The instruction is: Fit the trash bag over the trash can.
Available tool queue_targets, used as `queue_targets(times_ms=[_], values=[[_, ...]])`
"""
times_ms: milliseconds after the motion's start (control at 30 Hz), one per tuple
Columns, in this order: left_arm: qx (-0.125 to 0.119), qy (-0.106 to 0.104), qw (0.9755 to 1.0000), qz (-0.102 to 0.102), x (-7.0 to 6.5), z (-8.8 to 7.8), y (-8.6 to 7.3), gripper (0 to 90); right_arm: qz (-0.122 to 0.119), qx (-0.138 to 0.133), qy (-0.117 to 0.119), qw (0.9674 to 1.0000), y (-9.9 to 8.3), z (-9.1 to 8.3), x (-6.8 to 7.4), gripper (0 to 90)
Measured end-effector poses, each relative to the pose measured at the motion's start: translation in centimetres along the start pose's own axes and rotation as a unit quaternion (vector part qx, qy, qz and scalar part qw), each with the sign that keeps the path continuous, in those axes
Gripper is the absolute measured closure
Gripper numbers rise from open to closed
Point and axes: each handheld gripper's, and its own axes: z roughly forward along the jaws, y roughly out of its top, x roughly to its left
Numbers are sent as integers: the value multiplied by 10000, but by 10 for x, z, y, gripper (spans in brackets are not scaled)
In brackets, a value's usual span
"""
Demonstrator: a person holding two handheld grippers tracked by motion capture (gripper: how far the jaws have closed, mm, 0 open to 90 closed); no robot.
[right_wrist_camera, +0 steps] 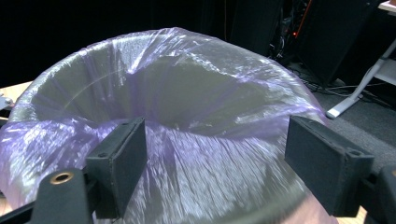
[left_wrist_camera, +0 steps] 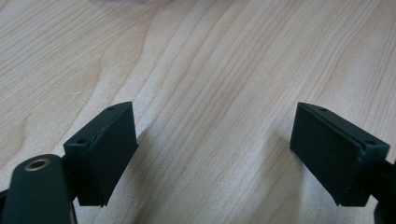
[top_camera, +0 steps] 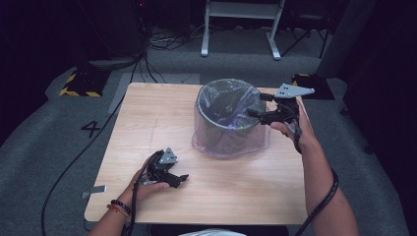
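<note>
A dark bin (top_camera: 227, 120) lined with a thin purple plastic bag (right_wrist_camera: 187, 116) stands on the far right part of the wooden table (top_camera: 162, 123). The bag is folded over the rim and hangs down the outside. My right gripper (top_camera: 256, 104) is at the bin's right rim, open, its pads (right_wrist_camera: 123, 163) spread just above the bag's edge with nothing pinched. My left gripper (top_camera: 183, 180) rests low near the table's front left, open, its jaws wide over bare wood (left_wrist_camera: 210, 93).
Cables trail from both grippers off the table's front edge. Beyond the table lie floor cables (top_camera: 162, 42), a white frame's legs (top_camera: 241, 29) and a yellow-striped block (top_camera: 81, 83). A grey tab (top_camera: 94, 191) sticks out at the table's left front edge.
</note>
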Motion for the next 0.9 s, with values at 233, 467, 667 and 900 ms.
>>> queue_targets(times_ms=[233, 467, 667, 900], values=[[-1, 0, 10000, 0, 0, 0, 0, 144, -10, 155, 23, 9999, 5, 14, 1, 210], [0, -1, 10000, 0, 0, 0, 0, 144, -46, 256, 63, 9996, 9, 27, 3, 209], [1, 0, 10000, 1, 0, 0, 0, 145, -83, 346, 177, 9992, 12, 33, 6, 202], [1, 0, 10000, 2, 0, 0, 0, 144, -46, 418, 221, 9989, 17, 37, 7, 207]])
